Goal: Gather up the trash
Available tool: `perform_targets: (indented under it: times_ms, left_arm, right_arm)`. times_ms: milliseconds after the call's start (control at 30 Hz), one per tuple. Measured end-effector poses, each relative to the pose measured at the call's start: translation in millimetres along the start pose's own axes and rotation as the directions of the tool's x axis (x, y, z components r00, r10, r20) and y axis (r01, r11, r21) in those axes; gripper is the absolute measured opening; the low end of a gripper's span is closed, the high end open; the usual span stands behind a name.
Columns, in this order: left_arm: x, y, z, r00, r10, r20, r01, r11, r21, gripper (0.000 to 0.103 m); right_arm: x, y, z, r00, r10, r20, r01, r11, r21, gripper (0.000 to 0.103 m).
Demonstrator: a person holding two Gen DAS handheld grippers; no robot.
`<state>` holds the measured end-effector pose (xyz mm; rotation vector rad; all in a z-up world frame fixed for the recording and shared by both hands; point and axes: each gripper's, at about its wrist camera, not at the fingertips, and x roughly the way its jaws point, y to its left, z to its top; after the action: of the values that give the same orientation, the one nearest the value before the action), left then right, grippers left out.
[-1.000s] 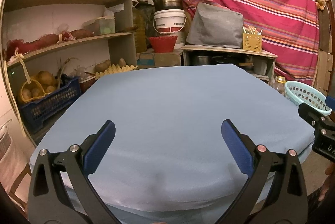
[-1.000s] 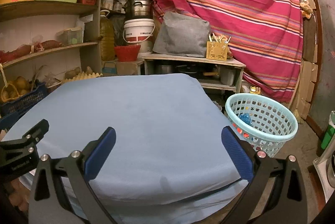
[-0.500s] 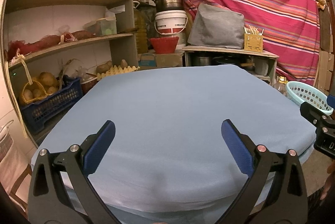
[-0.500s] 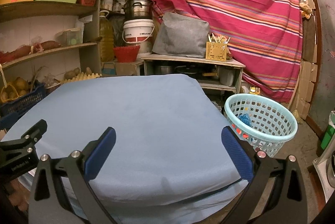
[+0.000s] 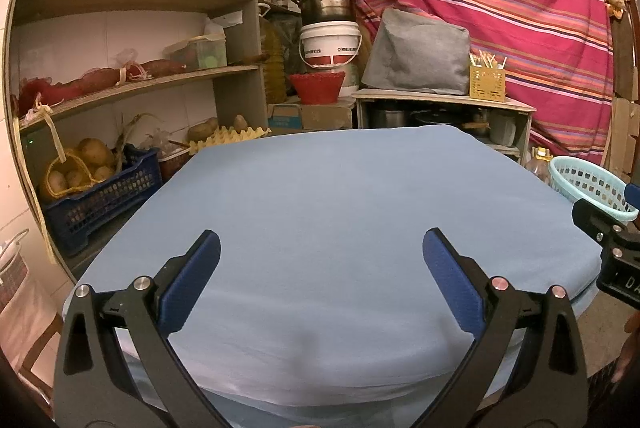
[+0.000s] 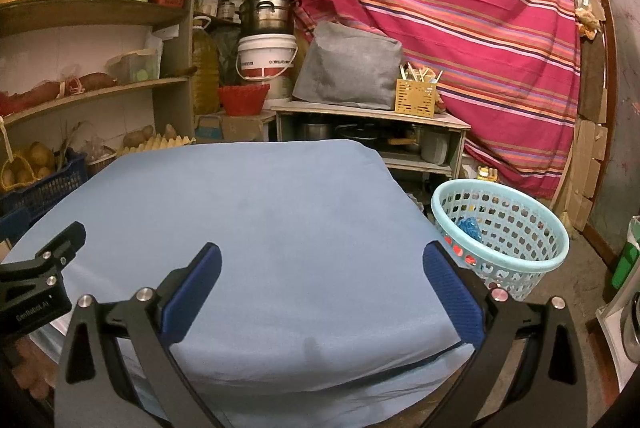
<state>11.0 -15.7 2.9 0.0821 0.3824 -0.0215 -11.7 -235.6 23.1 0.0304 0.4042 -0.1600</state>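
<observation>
Barely drifted since before; both my left tool (image 5: 320,260) and right tool (image 6: 320,268) gape wide, empty, and the basket (image 6: 520,260) beside the table (image 6: 256,212) holds blue scraps (image 6: 469,227).

Basket (image 5: 588,184) cut by right gripper (image 5: 612,252); contents unclear.

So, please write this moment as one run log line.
left claw: open | right claw: open | table: no trash seen | basket: some trash inside

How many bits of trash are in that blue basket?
2 show: a blue crumpled piece inside the basket, and something red low behind its holes. More may be hidden.
</observation>
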Motion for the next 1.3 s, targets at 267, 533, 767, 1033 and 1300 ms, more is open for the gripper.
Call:
perform_targets:
  times_ms: [267, 533, 767, 1033, 1300]
  left_arm:
    - [1.1, 2.6, 0.6, 1.0, 0.0, 0.001, 0.0, 1.0, -0.001, 0.098]
    - [1.9, 4.1, -0.1, 1.0, 0.001, 0.003, -0.001, 1.0, 0.0, 0.098]
    - [2.1, 4.7, -0.1, 1.0, 0.001, 0.003, -0.001, 1.0, 0.001, 0.098]
    - [2.8, 5.2, -0.4, 1.0, 0.0, 0.003, 0.0, 1.0, 0.001, 0.098]
    - [2.5, 5.8, -0.4, 1.0, -0.002, 0.003, 0.002, 1.0, 0.0, 0.098]
  right_arm:
    - [0.9, 1.7, 0.3, 1.0, 0.0, -0.002, 0.0, 1.0, -0.003, 0.098]
    - [1.0, 1.4, 0.1, 1.0, -0.001, -0.002, 0.001, 1.0, -0.003, 0.098]
    - [0.5, 2.2, 0.3, 1.0, 0.0, 0.0, 0.0, 1.0, -0.002, 0.098]
    - [0.7, 2.2, -0.1, 1.0, 0.0, -0.001, 0.0, 1.0, -0.004, 0.098]
    - [0.7, 3.9, -0.1, 1.0, -0.001, -0.001, 0.001, 1.0, -0.004, 0.098]
